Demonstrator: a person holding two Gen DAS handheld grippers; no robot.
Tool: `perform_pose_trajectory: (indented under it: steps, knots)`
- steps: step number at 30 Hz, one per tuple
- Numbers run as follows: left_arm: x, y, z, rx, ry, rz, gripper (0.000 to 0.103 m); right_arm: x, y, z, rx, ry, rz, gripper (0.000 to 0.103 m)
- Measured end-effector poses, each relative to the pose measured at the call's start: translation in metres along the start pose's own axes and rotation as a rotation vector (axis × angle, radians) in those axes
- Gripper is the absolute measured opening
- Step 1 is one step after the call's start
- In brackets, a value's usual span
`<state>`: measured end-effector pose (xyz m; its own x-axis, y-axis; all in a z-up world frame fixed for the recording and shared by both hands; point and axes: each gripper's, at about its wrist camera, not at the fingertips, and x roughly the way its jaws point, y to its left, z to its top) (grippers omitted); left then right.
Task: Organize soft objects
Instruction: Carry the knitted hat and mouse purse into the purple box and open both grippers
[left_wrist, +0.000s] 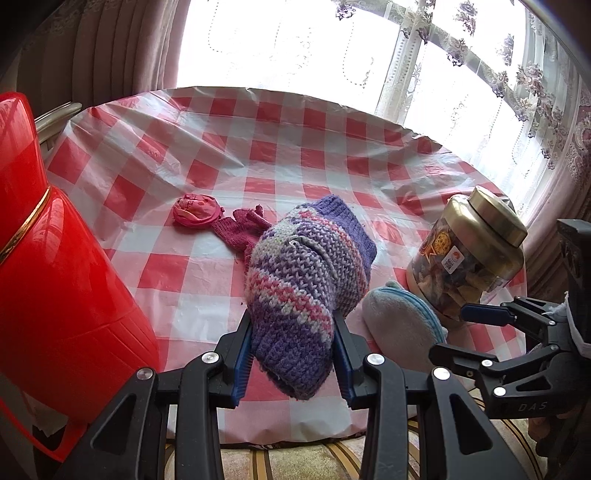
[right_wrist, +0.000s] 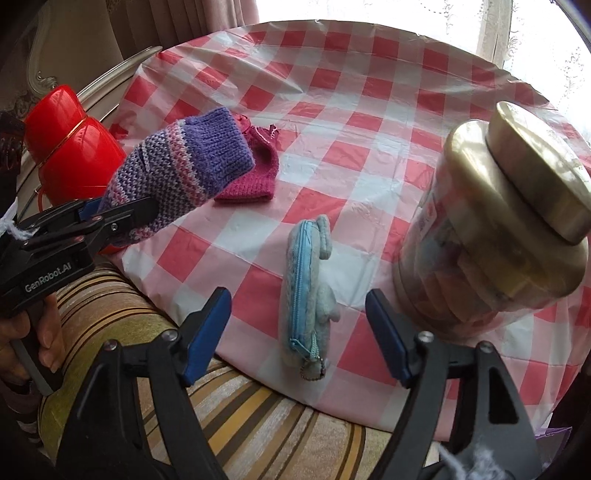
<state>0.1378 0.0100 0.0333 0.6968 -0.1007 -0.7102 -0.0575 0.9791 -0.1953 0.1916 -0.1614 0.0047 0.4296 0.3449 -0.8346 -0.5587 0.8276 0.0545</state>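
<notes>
Gripping a purple striped knitted sock (left_wrist: 306, 273) between its blue pads, the left gripper (left_wrist: 293, 354) holds the woolly piece above a round table (left_wrist: 280, 147) covered in red-and-white check — jaws clamped on the sock's lower end. Behind it lie a dark pink knitted piece (left_wrist: 240, 225) and a rolled pink bundle (left_wrist: 194, 210); a red plastic container (left_wrist: 55, 258) stands at left, a gold-lidded jar (left_wrist: 469, 251) at right, with a grey plush pouch (left_wrist: 402, 325) just beside the jar.

From the right wrist, the right gripper (right_wrist: 297, 325) hangs with its fingers wide apart and nothing between the pads — the grey plush pouch (right_wrist: 306, 288), blue zip showing, lies on the cloth below them near the table's edge. At left a hand (right_wrist: 26, 343) holds the left gripper (right_wrist: 114, 218), shut on the sock (right_wrist: 177, 170).
</notes>
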Motion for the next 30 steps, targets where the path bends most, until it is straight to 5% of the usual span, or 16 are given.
perform_pose_trajectory:
  steps: [1, 2, 3, 4, 18, 30]
  knots:
    - [0.0, 0.0, 0.0, -0.001, 0.0, -0.001, 0.039, 0.008, 0.0, 0.001, -0.005, 0.015, -0.007, 0.07]
    - [-0.001, 0.0, 0.0, -0.003, 0.0, -0.003, 0.039, 0.017, 0.0, 0.001, -0.007, 0.043, -0.012, 0.044]
    - [-0.002, -0.001, -0.001, -0.004, -0.001, -0.005, 0.039, 0.025, -0.001, -0.001, -0.004, 0.077, -0.019, 0.03]
    - [-0.003, -0.002, -0.001, -0.004, -0.003, -0.007, 0.039, 0.028, -0.003, -0.003, 0.003, 0.087, -0.02, 0.023]
    - [-0.033, -0.039, -0.006, 0.019, -0.016, -0.103, 0.039, -0.099, -0.048, -0.04, 0.173, -0.152, 0.005, 0.02]
    - [-0.039, -0.154, -0.021, 0.2, 0.058, -0.303, 0.039, -0.201, -0.166, -0.164, 0.44, -0.211, -0.218, 0.02]
